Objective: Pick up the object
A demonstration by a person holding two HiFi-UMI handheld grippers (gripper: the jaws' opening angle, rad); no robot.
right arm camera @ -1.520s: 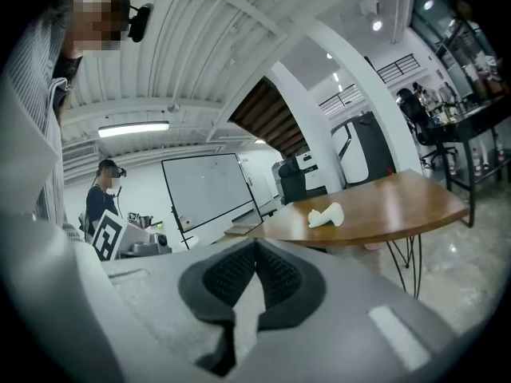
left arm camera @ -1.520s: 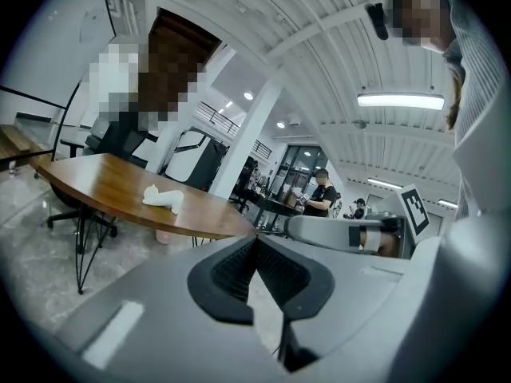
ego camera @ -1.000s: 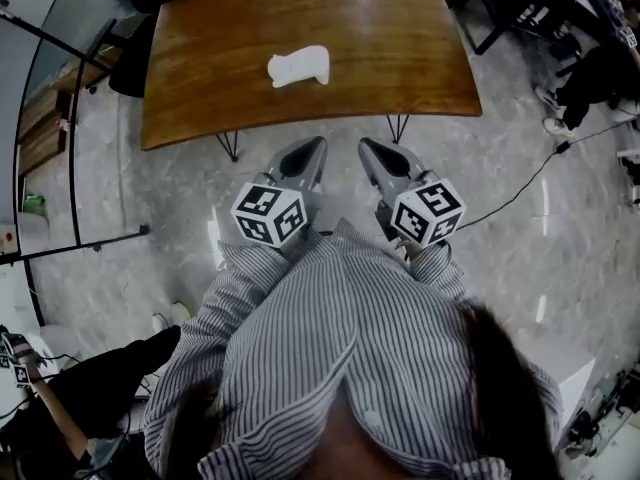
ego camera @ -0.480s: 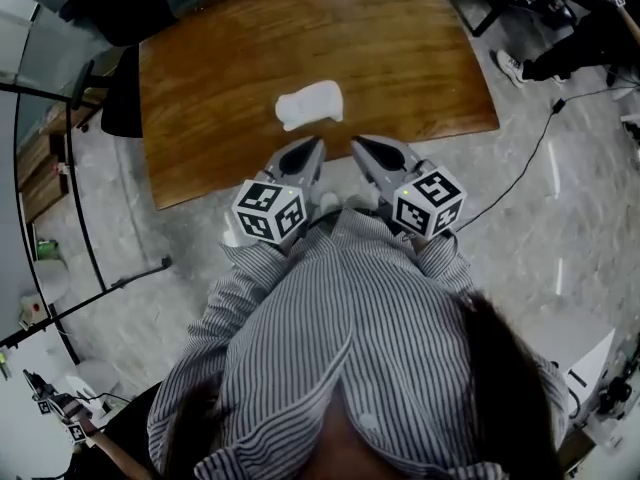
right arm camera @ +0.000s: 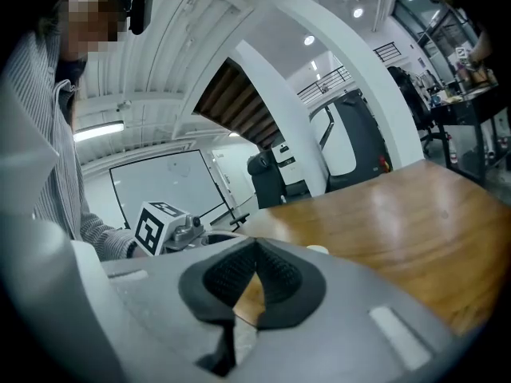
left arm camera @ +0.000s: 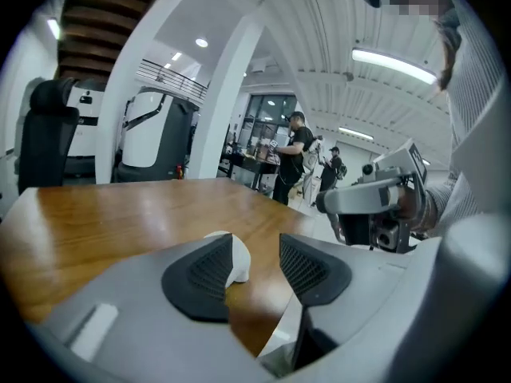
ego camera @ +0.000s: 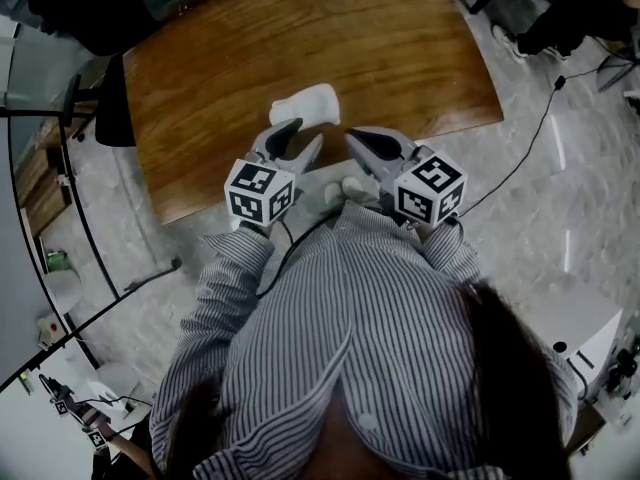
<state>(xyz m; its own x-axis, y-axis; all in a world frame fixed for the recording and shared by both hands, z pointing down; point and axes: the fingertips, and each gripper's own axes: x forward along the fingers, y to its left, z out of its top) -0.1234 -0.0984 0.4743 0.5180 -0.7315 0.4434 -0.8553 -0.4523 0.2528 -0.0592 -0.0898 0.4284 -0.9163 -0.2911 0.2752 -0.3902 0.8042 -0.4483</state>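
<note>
A white lumpy object (ego camera: pixel 305 105) lies on the brown wooden table (ego camera: pixel 400 48), near its front edge. My left gripper (ego camera: pixel 300 138) hovers just short of the object, over the table's edge. Its jaws are opening and nothing is between them. In the left gripper view the object (left arm camera: pixel 238 260) peeks out past the left pad, ahead of the left gripper (left arm camera: pixel 255 242). My right gripper (ego camera: pixel 352 138) is shut and empty, just right of the object and nearer to me. In the right gripper view the right gripper (right arm camera: pixel 255 246) shows closed pads, and a sliver of the object (right arm camera: pixel 317 250) beyond.
A black chair (ego camera: pixel 110 108) stands at the table's left end. A cable (ego camera: pixel 530 158) runs across the marble floor on the right, and a white box (ego camera: pixel 580 333) sits at the lower right. People (left arm camera: pixel 291 154) stand far behind the table.
Both grippers have moved forward from over the floor to the table's near edge, close to the white object. The left jaws have gone from shut to parted.
</note>
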